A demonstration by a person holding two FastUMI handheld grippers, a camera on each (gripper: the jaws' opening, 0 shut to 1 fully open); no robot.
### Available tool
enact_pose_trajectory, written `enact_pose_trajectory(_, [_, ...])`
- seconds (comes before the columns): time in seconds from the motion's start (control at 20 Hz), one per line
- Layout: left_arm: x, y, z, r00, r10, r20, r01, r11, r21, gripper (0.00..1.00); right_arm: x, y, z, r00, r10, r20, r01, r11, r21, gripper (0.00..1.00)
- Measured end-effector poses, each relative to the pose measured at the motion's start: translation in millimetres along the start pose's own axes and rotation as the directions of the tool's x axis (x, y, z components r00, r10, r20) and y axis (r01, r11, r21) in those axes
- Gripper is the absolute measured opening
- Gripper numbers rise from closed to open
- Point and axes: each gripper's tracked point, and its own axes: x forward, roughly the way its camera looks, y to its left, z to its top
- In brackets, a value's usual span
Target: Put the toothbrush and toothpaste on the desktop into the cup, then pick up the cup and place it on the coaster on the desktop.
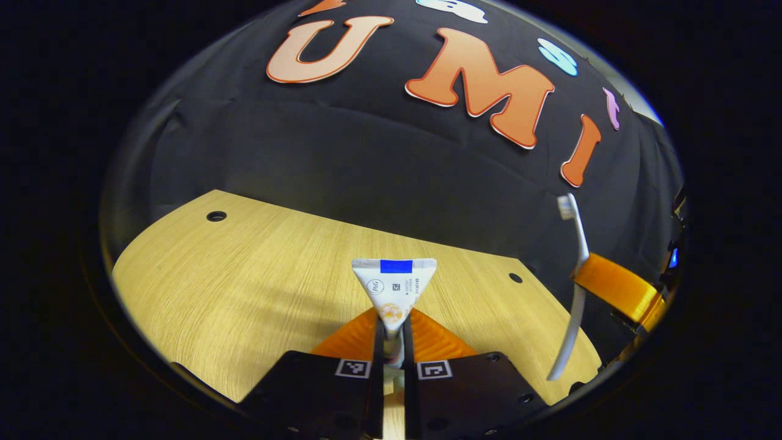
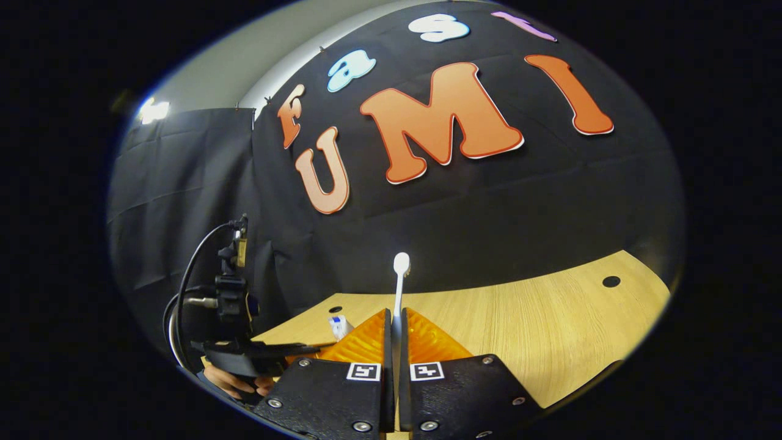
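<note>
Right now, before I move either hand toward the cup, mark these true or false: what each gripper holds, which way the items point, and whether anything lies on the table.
1. The left gripper is shut on the toothpaste. True.
2. The toothpaste lies flat on the table. False: it is held up off the table, crimped end away from the gripper.
3. The right gripper is shut on the toothbrush. True.
4. The toothbrush hangs bristles down. False: its head points up.
5. The right gripper is open. False: its fingers clamp the handle.
</note>
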Motion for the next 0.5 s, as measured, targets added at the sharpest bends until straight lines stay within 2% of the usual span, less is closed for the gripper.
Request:
enact_pose_trajectory(0.2, [1.9,-0.9,0.0,1.0,-0.013,-0.001,0.013,1.0,0.028,0.22,31.8,3.0,-7.2,1.0,0.0,0.018,-0.001,0.999,0.044,0.03])
enact_pose_trajectory(0.4, [-17.7,-8.4,26.0,0.995,-0.053,0.089,0.05,0.998,0.042,0.49,52.7,2.2,-13.7,0.999,-0.005,0.038,0.002,0.997,0.081,0.03])
enact_pose_trajectory(0.5, [-39.3,-4.0,28.4,0.992,-0.048,0.119,0.041,0.997,0.061,0.68,62.4,3.3,-13.4,0.998,-0.013,0.058,0.009,0.997,0.074,0.03])
